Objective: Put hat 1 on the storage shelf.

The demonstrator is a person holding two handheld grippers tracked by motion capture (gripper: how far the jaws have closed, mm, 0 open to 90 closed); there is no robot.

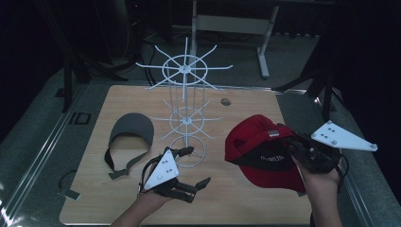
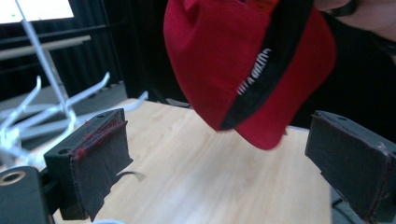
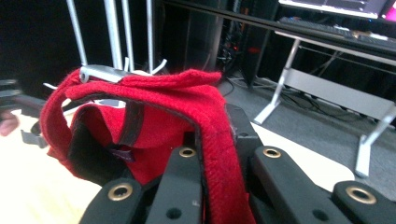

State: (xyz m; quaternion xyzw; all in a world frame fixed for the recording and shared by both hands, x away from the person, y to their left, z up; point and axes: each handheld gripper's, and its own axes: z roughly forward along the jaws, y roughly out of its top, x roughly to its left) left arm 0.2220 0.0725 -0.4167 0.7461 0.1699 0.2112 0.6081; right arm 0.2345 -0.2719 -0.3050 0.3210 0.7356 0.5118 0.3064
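1. Right gripper (image 1: pixel 302 150): jaws pinched together on the rim fabric of the red baseball cap (image 1: pixel 262 146). In the right gripper view the cap's edge (image 3: pixel 205 116) runs down between the two black jaw blocks, clamped.
2. Left gripper (image 1: pixel 191 168): jaws wide apart, nothing between them. In the left gripper view both padded fingers (image 2: pixel 100 163) stand well apart with bare tabletop between them.
3. Red cap is held off the wooden table (image 1: pixel 236 208), over its right side, in front of the person's right hand (image 1: pixel 321 182). Black band with white lettering across it. Metal strap buckle (image 1: pixel 273 134) on top; same buckle at upper left in the right gripper view (image 3: pixel 100 73).
4. In the left gripper view the cap (image 2: pixel 247 65) hangs above the tabletop, beyond the open jaws, not touching them.
5. White wire display rack (image 1: pixel 186 101) stands upright at table centre, two tiers of radial hooks, ring base on the wood. Left gripper's upper jaw tip is just beside that ring base.
6. Grey sun visor (image 1: pixel 131 137) lies flat on the table's left side, strap ends toward the near edge, apart from rack and gripper.
7. Left pad fabric looks frayed, red stitching along its edge.
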